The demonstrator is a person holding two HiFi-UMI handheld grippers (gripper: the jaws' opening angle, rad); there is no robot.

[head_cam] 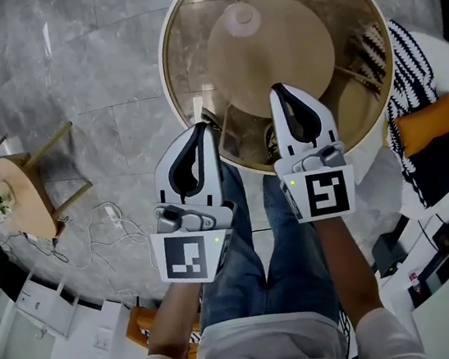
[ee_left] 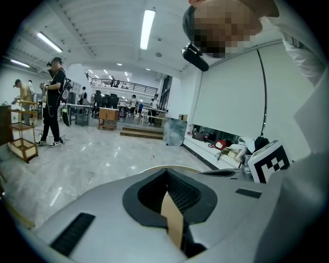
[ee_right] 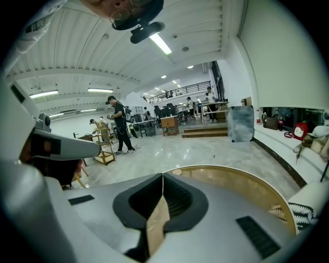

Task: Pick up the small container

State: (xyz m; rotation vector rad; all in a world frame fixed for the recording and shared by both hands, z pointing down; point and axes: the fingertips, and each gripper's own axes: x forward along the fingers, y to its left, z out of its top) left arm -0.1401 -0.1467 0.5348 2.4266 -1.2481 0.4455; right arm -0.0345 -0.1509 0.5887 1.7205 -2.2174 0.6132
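A small pale round container [head_cam: 242, 18] stands on the far part of a round glass-topped table [head_cam: 366, 125], above the table's wooden base disc. Both grippers are held side by side over the table's near edge, well short of the container. My left gripper [head_cam: 201, 128] is shut with nothing in it; its jaws meet in a closed seam in the left gripper view [ee_left: 165, 173]. My right gripper [head_cam: 279, 90] is also shut and empty, its tips over the glass; its jaws are pressed together in the right gripper view [ee_right: 162, 177]. The table rim [ee_right: 252, 182] curves ahead of it.
The person's jeans-clad legs [head_cam: 253, 237] stand against the table's near edge. A wooden side table [head_cam: 11, 196] and loose cables [head_cam: 107, 228] lie at the left. A striped throw [head_cam: 406, 66] and an orange cushion [head_cam: 426, 128] sit at the right. People [ee_left: 54, 102] stand far off across the hall.
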